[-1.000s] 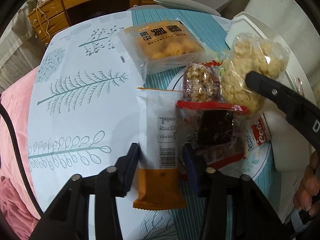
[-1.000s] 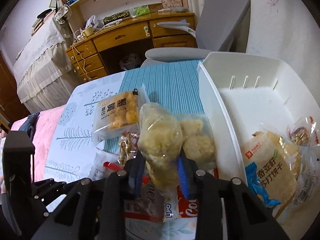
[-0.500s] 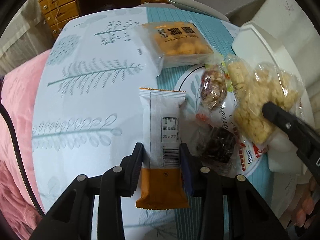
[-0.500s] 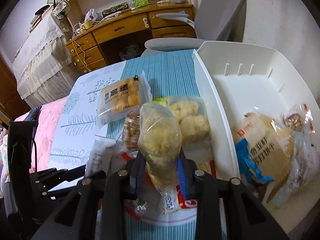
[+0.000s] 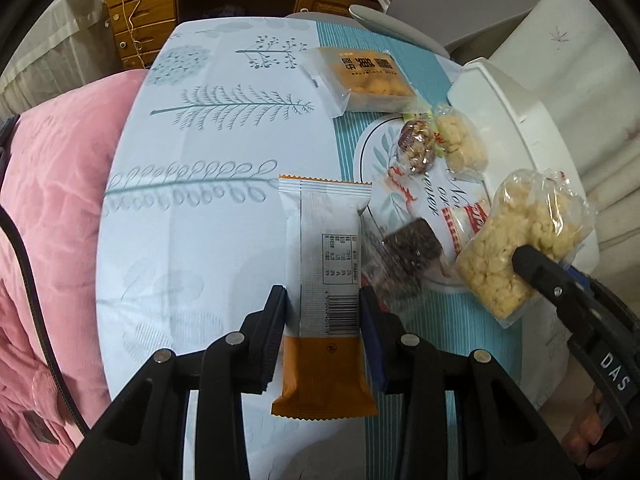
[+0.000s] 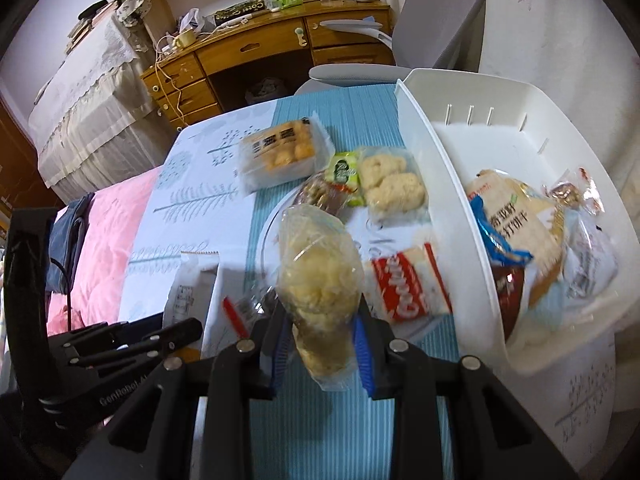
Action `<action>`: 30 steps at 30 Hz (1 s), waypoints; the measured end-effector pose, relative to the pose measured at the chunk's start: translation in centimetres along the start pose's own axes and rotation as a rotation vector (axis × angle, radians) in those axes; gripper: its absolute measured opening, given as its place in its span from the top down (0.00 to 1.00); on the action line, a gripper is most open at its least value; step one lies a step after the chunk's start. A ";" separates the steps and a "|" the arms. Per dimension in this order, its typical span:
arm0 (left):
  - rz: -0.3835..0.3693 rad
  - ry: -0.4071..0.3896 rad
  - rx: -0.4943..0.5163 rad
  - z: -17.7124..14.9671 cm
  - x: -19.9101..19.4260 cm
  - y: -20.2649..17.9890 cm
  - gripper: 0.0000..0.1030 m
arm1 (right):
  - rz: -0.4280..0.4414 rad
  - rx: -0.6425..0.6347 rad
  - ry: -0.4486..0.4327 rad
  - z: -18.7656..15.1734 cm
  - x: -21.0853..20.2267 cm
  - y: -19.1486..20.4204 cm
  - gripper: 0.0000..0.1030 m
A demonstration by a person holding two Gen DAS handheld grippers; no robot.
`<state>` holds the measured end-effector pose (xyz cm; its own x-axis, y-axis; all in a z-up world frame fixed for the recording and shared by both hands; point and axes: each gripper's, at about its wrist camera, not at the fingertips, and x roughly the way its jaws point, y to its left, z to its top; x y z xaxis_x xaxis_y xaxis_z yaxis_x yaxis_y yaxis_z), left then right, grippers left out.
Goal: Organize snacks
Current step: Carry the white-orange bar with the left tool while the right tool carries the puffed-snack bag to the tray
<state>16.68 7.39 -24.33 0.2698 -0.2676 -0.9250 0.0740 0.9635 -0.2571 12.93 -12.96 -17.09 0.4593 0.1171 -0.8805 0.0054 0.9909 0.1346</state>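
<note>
At the lower centre of the left wrist view, the left gripper (image 5: 323, 312) is clamped on a white-and-orange bar (image 5: 326, 268), held clear above the table (image 5: 208, 200). In the right wrist view the right gripper (image 6: 322, 340) pinches a clear puff bag (image 6: 320, 280) (lower centre), while the white bin (image 6: 436, 184) at right holds several packets. A cookie pack (image 6: 408, 284) lies between bag and bin.

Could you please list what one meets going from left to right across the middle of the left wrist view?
Pink blanket → white and orange wrapped bar shut in the left gripper → dark brownie packet → clear bag of pale puffed snacks held by the right gripper → white bin.
</note>
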 end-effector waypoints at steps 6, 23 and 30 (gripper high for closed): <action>-0.047 -0.012 0.006 -2.0 -2.8 -0.5 0.66 | -0.018 -0.015 0.009 -2.1 -2.8 1.3 0.72; -0.169 -0.156 0.043 -2.1 -9.5 -7.8 0.66 | 0.023 -0.134 -0.042 -3.3 -10.2 -0.3 0.72; -0.157 -0.213 0.039 -1.5 -10.8 -12.7 0.66 | 0.036 -0.166 -0.091 -2.3 -12.4 -4.2 0.72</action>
<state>11.41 -1.94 -11.51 0.4480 -0.4114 -0.7938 0.1669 0.9107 -0.3779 5.14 -18.40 -7.81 0.5349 0.1537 -0.8308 -0.1560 0.9844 0.0816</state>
